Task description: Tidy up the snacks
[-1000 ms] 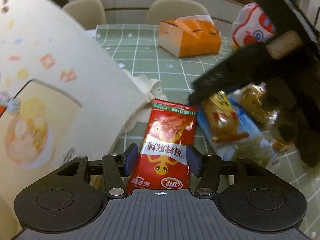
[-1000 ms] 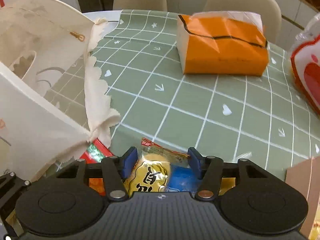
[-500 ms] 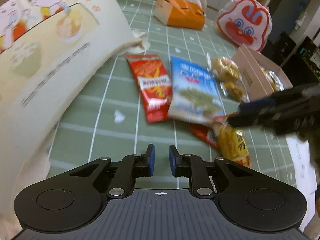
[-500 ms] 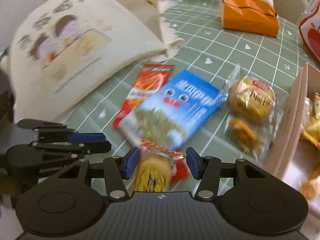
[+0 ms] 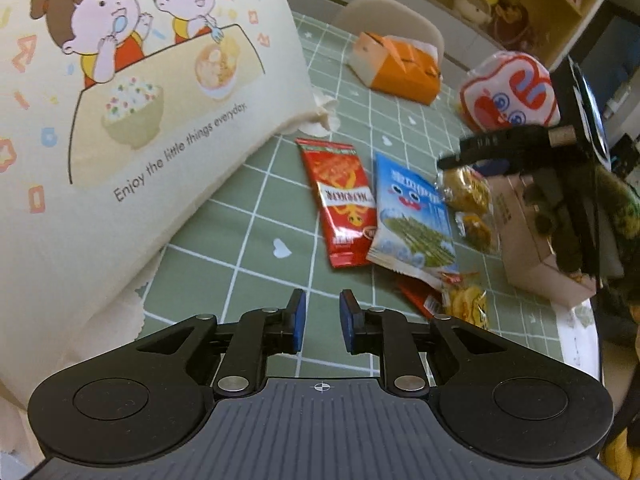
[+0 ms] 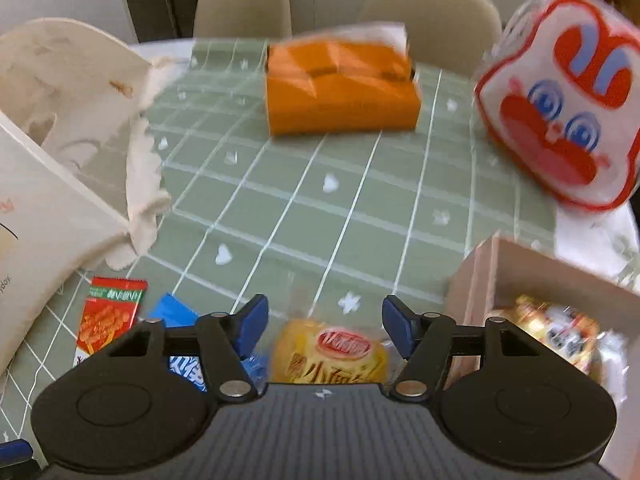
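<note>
I had the right gripper [image 6: 323,326] spread wide, holding nothing, above a yellow plastic-wrapped bun packet [image 6: 330,356] that lay between its blue fingertips. The left gripper [image 5: 322,320] stood nearly closed, a narrow gap between its pads, and gripped nothing.

From the left wrist view, a red foil snack sachet [image 5: 340,196] lay at 12 o'clock, a blue seaweed snack bag [image 5: 414,216] touched it at 1 o'clock, and a small yellow wafer packet [image 5: 466,304] sat at 2 o'clock under the bag's corner. The open pink cardboard box [image 6: 552,280] stood at 3 o'clock of the right gripper (already holding some wrapped snacks).

Hazards, as I judged them:
1. The bun packet's film looked slippery; closing on loose wrapper alone could let it slide out.
2. The blue bag lay just beside the bun; a low approach could pinch or drag it.
3. The box wall stood near; a hurried swing could knock it.
4. The large cream printed tote bag [image 5: 132,120] leaned over the green checked tablecloth [image 6: 320,208] and could slump onto the sachet.
</note>
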`<state>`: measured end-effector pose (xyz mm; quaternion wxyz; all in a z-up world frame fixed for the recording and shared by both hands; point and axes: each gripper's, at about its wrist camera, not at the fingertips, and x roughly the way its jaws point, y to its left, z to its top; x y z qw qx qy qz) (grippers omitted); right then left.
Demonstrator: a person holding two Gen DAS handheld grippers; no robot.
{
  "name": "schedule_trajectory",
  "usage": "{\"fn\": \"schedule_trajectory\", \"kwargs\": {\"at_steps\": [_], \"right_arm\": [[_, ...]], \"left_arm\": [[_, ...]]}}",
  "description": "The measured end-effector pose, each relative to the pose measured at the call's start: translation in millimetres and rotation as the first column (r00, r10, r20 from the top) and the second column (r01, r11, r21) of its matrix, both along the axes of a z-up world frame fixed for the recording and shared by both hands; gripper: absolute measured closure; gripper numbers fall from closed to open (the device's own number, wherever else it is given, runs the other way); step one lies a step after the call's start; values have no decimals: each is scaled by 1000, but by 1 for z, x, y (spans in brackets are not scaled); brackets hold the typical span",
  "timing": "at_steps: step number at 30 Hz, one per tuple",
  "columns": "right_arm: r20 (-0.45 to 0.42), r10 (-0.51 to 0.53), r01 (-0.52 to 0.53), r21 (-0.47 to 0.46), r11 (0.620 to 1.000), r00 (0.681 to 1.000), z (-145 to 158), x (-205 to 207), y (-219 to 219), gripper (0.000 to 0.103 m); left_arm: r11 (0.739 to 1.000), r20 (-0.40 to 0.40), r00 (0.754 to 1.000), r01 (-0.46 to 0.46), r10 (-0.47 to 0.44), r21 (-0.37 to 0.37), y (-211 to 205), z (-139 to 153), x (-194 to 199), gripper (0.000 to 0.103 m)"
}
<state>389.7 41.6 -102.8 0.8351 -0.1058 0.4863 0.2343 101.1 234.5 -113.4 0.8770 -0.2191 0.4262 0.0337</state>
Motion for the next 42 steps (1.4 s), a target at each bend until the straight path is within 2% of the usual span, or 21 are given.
{"fn": "schedule_trajectory", "kwargs": {"at_steps": [4,10,13,15,18,21,23,24,26,29,31,33,36,37,38,40,42], "right_arm": [[-43,84,-84,1,996,996,-3,-37,-4,50],[-117,261,-246,129,961,958,1,-128,-43,50],[-50,271,-266,90,960,961,-1,-161,-64,41],[-12,246,-245,48,968,969,-4,-176,-79,35],[16,214,-214,28,976,977,-4,-191,-99,33],[92,142,-140,-32,990,986,-2,-200,-117,33],[155,98,-89,-64,994,983,-1,-204,-128,33],[170,83,-75,-51,996,982,3,-207,-134,33],[166,61,-64,13,998,984,10,-212,-149,33],[187,28,-39,56,998,982,17,-225,-164,33],[211,7,-21,62,998,977,19,-236,-171,33],[207,1,-18,80,997,978,19,-245,-179,31],[192,16,-32,77,997,981,14,-258,-184,31],[193,27,-40,63,997,981,11,-262,-184,31],[198,35,-46,48,998,980,9,-267,-183,31],[217,60,-65,15,998,974,5,-276,-180,31],[237,89,-88,-14,996,967,1,-284,-176,31]], "left_arm": [[1000,21,1000,-11,11,-18,0,3,-1,81],[998,59,998,36,-34,-41,-22,19,6,76],[999,63,997,38,-38,0,-34,27,4,76],[999,84,996,1,-5,44,-38,36,-1,76],[999,94,995,15,-20,52,-41,46,-1,76],[993,24,994,106,-107,55,-60,43,4,76],[989,-26,991,134,-132,62,-76,38,1,76],[989,-50,990,134,-131,63,-84,35,-1,76],[996,-119,990,76,-71,39,-92,27,-7,75],[995,-224,974,-49,30,-81,-92,7,-16,75],[985,-231,969,-114,83,-127,-91,0,-20,75],[984,-219,972,-120,90,-130,-96,-1,-15,75],[1000,-200,980,-20,17,-14,-120,-1,4,74],[999,-198,980,33,-25,36,-131,-1,10,69],[990,-197,978,96,-75,99,-142,-1,13,62],[952,-204,963,218,-175,215,-164,0,15,62],[913,-208,947,298,-246,279,-178,0,11,62]]}}
